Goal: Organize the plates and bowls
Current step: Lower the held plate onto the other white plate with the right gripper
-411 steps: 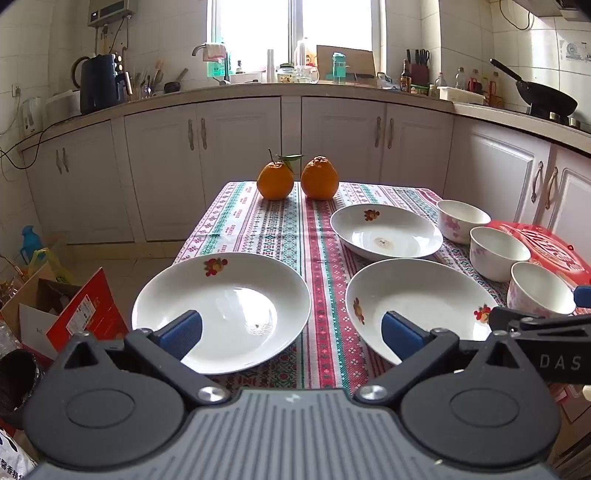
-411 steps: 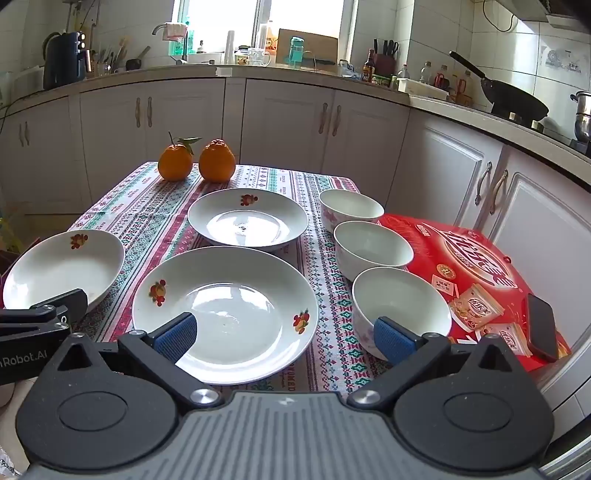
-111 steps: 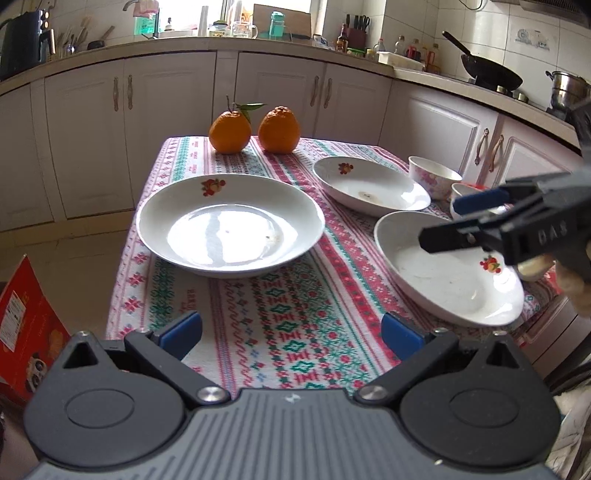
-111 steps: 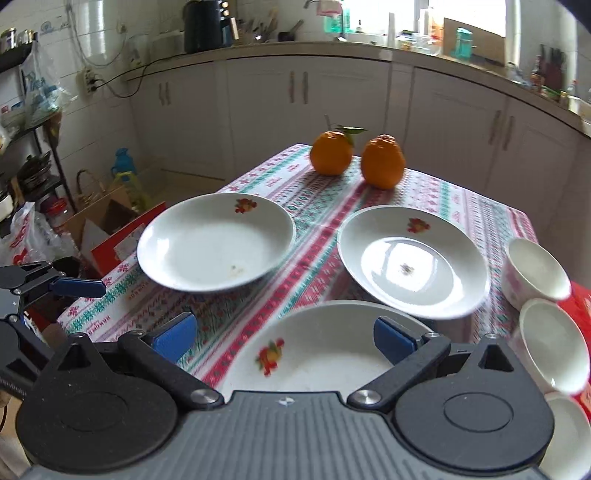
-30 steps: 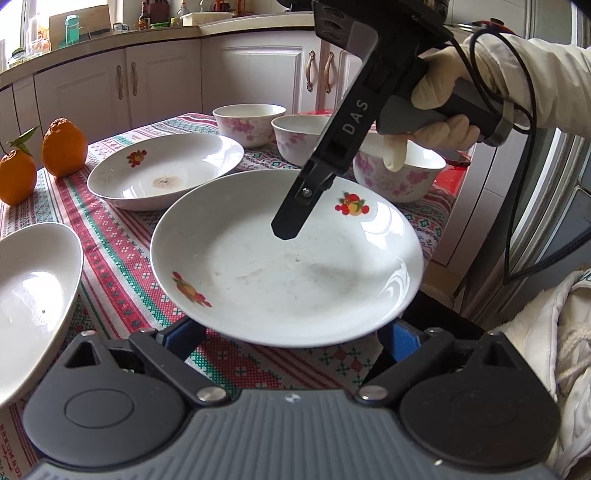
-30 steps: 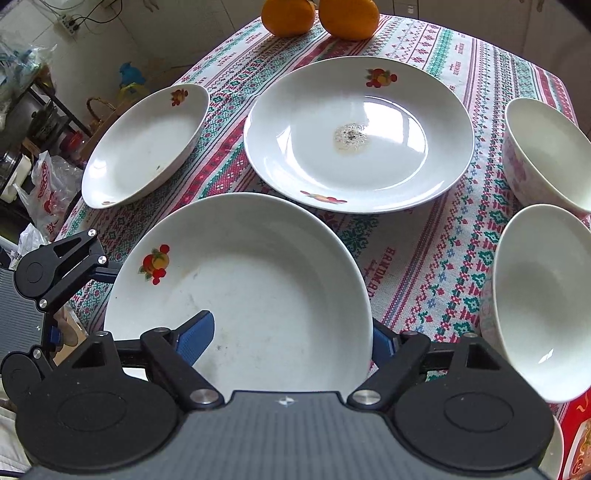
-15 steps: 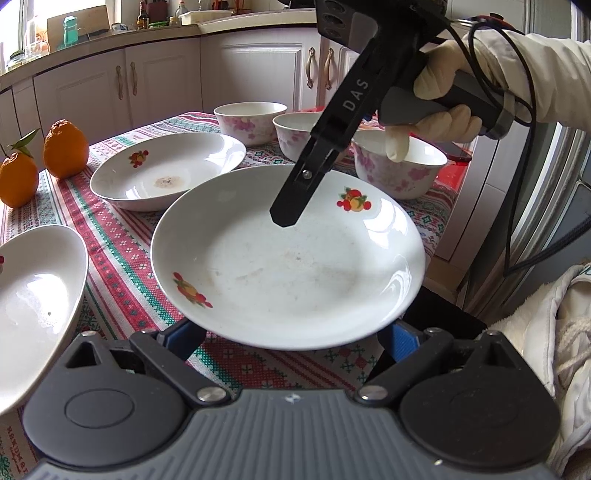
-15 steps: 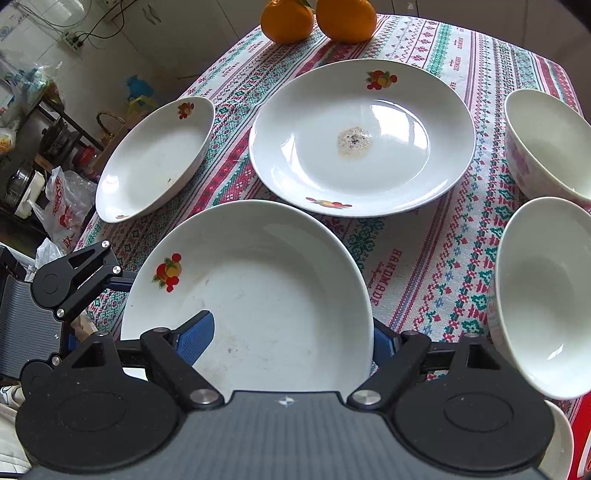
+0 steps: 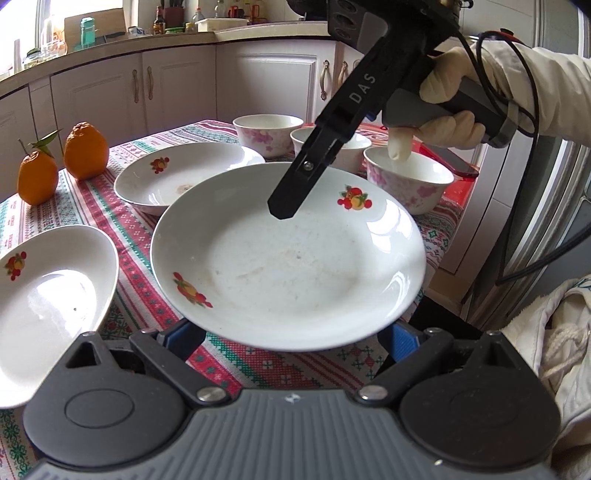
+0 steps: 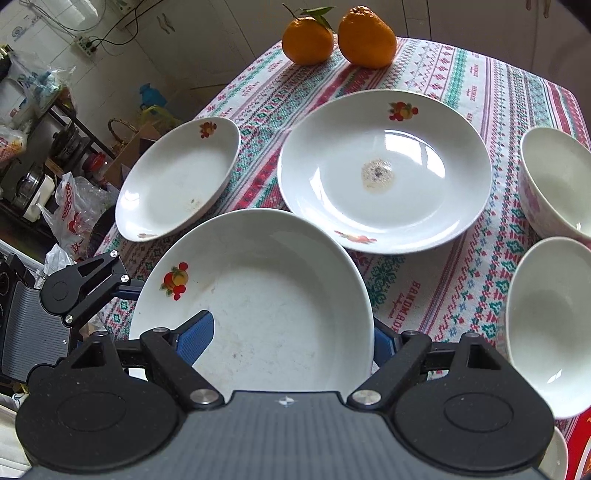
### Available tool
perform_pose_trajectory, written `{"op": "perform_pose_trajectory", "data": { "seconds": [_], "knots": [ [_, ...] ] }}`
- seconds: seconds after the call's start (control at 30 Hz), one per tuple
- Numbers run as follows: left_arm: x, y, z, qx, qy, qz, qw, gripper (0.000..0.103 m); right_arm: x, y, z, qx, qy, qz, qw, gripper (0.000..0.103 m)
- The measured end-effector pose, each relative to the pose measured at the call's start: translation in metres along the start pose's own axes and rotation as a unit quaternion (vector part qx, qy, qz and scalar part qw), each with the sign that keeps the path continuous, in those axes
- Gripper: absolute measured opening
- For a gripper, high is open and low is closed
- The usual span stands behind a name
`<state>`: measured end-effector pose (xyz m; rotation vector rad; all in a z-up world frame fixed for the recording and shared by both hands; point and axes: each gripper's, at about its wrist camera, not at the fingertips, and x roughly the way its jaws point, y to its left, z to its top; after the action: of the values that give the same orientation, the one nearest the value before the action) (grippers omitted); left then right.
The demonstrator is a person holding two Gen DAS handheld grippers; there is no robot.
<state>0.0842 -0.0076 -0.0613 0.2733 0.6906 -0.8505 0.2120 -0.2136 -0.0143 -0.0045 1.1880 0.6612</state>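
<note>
A white plate with fruit prints [image 9: 295, 266] [image 10: 266, 295] hangs tilted over the table's near corner. My right gripper [image 10: 290, 341] is shut on its rim, one blue pad on the inside and the other under the edge. In the left wrist view only the upper finger of the right gripper [image 9: 286, 206] shows, held by a gloved hand [image 9: 443, 85]. My left gripper [image 9: 291, 338] [image 10: 122, 288] is open with both pads under the plate's near rim; contact cannot be told. Two more plates [image 9: 184, 177] [image 9: 48, 302] lie on the cloth.
Three flowered bowls [image 9: 267, 129] [image 9: 325, 140] [image 9: 406, 181] stand in a row at the right, beside a red packet with a phone [image 9: 454, 166]. Two oranges [image 10: 306, 37] [image 10: 367, 35] sit at the far end. Clutter on the floor [image 10: 55, 192] lies left of the table.
The plate has lifted a little with the right gripper, which has tipped up so the oranges come into its view. The left gripper stays under the rim.
</note>
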Motion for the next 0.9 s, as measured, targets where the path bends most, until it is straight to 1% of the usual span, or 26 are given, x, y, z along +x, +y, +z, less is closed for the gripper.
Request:
{"op": "perform_pose_trajectory", "data": {
  "seconds": [0.27, 0.5, 0.7, 0.9],
  "knots": [
    [-0.020, 0.018, 0.002, -0.020, -0.009, 0.024, 0.9995, 0.098, 0.002, 0.020, 0.026, -0.027, -0.018, 0.014, 0.999, 0.090],
    [-0.044, 0.041, 0.002, -0.037, -0.015, 0.060, 0.9974, 0.098, 0.015, 0.045, 0.062, -0.063, -0.025, 0.035, 0.997, 0.090],
    [-0.061, 0.064, -0.006, -0.056, -0.013, 0.092, 0.9941, 0.098, 0.038, 0.067, 0.093, -0.093, -0.019, 0.055, 0.994, 0.090],
    [-0.071, 0.084, -0.015, -0.079, -0.007, 0.116, 0.9901, 0.098, 0.067, 0.083, 0.119, -0.110, -0.008, 0.072, 0.991, 0.090]
  ]
}}
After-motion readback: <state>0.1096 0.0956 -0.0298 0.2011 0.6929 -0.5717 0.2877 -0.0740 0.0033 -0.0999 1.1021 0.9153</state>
